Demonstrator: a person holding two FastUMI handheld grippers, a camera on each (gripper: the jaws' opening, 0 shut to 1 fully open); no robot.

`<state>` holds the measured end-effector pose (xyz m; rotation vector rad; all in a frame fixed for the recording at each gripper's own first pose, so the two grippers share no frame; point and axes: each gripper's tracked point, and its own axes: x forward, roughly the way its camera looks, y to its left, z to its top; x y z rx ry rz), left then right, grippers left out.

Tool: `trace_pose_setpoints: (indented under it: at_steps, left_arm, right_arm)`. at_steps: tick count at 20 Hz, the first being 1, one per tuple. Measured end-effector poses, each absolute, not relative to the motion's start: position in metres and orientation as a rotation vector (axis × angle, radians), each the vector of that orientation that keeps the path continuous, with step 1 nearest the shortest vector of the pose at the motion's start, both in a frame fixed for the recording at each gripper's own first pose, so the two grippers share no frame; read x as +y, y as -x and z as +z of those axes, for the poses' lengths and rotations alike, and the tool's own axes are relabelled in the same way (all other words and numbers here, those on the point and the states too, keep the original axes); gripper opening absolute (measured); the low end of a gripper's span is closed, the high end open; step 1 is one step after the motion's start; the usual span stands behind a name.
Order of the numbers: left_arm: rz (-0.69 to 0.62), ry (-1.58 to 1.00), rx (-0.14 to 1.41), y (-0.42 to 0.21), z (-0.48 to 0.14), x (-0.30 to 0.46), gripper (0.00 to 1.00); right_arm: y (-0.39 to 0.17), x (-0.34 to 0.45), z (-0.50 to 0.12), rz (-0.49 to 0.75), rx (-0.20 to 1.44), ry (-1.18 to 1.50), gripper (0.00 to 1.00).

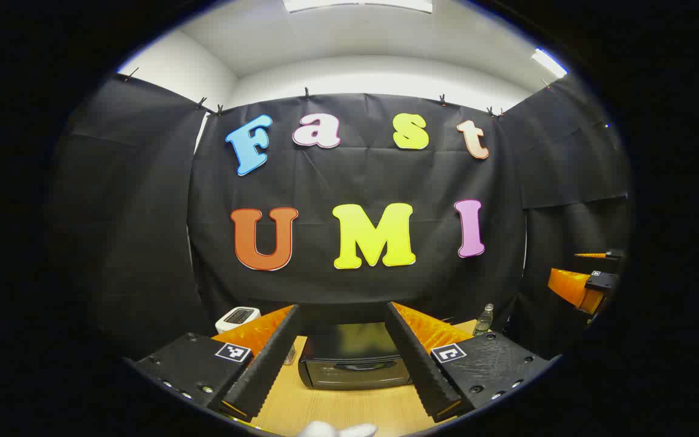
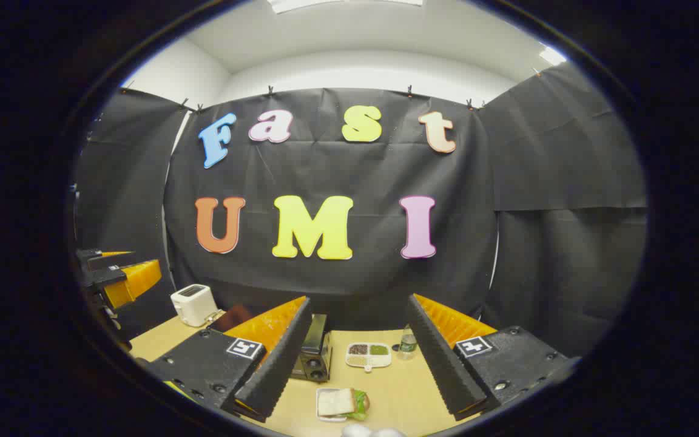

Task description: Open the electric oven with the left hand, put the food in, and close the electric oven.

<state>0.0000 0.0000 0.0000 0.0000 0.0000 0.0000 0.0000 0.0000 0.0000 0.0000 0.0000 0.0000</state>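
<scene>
From my left gripper (image 1: 343,370) I look down two ribbed black fingers backed in orange, spread wide with nothing between them; the electric oven (image 1: 354,364), a boxy black unit with a glossy glass door that is closed, sits on the pale wooden table (image 1: 337,409) straight ahead between them; a white toaster (image 1: 237,317) stands far left, a clear plastic bottle (image 1: 483,320) far right; my right gripper (image 2: 355,376) is likewise parted and empty (same sawtooth pads); below it the food (image 2: 342,403), a square sandwich with green lettuce on a white plate, lies near; a compartmented white tray (image 2: 369,355) sits beyond it
</scene>
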Motion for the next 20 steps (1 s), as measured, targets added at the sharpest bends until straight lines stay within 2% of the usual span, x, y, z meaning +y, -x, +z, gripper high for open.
trace_pose_setpoints:
  at_steps: [12,20]
  left_arm:
    - [0.013,-0.005,0.029,-0.011,-0.013,-0.004,0.93]
    - [-0.014,0.037,0.091,-0.048,-0.075,-0.017,0.93]
  right_arm:
    - [-0.012,-0.018,-0.003,-0.017,0.012,-0.015,0.9]
    - [-0.013,-0.034,-0.002,-0.043,0.02,0.012,0.9]
